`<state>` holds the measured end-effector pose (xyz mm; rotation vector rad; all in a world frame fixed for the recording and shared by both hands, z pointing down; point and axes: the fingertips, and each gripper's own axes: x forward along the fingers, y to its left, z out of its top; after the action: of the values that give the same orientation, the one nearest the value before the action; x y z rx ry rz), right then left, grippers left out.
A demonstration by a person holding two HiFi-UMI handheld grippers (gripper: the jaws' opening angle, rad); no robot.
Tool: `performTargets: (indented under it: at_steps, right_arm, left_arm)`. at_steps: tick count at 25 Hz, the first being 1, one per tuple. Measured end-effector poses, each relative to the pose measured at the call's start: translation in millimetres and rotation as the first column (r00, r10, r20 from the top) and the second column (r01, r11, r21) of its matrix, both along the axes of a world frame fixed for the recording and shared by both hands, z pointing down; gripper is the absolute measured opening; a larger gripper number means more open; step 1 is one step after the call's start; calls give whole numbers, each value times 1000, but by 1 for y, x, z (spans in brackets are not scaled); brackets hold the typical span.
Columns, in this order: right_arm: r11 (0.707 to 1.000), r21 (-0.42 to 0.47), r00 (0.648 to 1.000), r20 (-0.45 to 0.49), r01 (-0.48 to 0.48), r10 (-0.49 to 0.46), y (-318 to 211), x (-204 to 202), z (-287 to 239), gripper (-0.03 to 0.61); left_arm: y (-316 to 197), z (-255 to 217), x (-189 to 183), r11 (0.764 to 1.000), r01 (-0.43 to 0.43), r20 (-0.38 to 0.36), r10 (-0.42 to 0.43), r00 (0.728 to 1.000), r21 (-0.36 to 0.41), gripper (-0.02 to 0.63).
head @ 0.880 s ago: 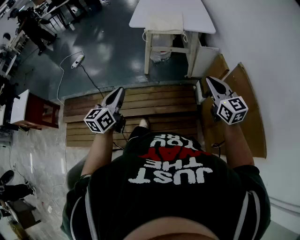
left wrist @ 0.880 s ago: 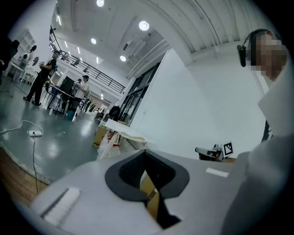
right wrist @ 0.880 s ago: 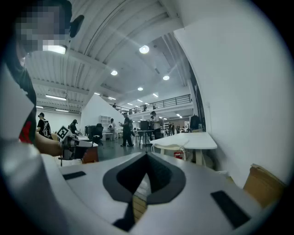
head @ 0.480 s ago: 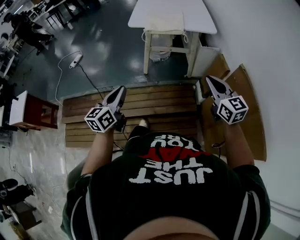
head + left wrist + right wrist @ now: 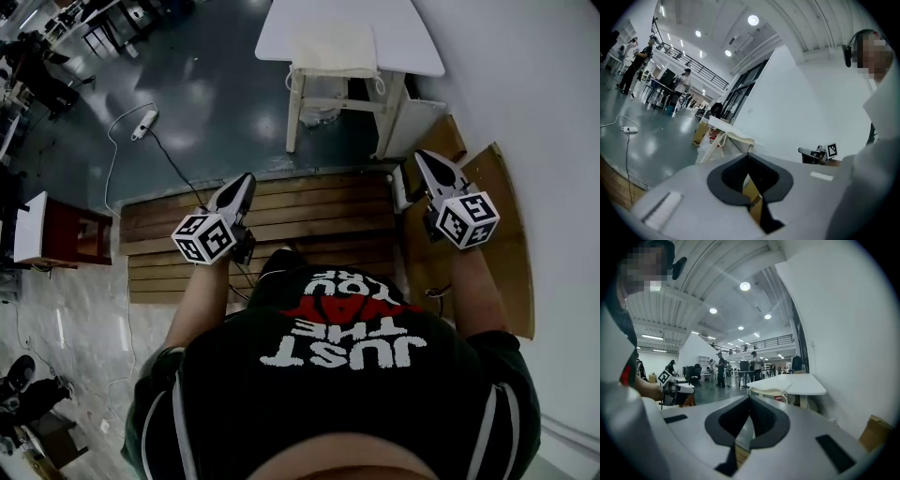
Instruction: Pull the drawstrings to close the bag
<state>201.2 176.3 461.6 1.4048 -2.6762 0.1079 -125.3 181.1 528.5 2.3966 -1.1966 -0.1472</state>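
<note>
A cream drawstring bag lies on a white table far ahead of me; its cords hang over the near edge. The left gripper view shows the same bag on the table, and so does the right gripper view, with the bag on the table. My left gripper is held at waist height over the wooden platform, jaws shut and empty. My right gripper is held likewise at the right, shut and empty. Both are well short of the table.
I stand on a slatted wooden platform. Brown boards lean near the white wall on the right. A power strip with its cable lies on the grey floor to the left, near a red-brown cabinet. People work at desks far back.
The table and bag have come slightly nearer and lower in the head view. Both grippers stay shut, held in about the same place.
</note>
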Motion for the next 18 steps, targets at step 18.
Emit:
performTargets:
  at_steps: [18]
  right_arm:
    - [995,-36,993,-79,-93,90,-220,-119,-109,9]
  left_arm:
    - [-241,-71,-77,964,-243,-14,243,970,-105,2]
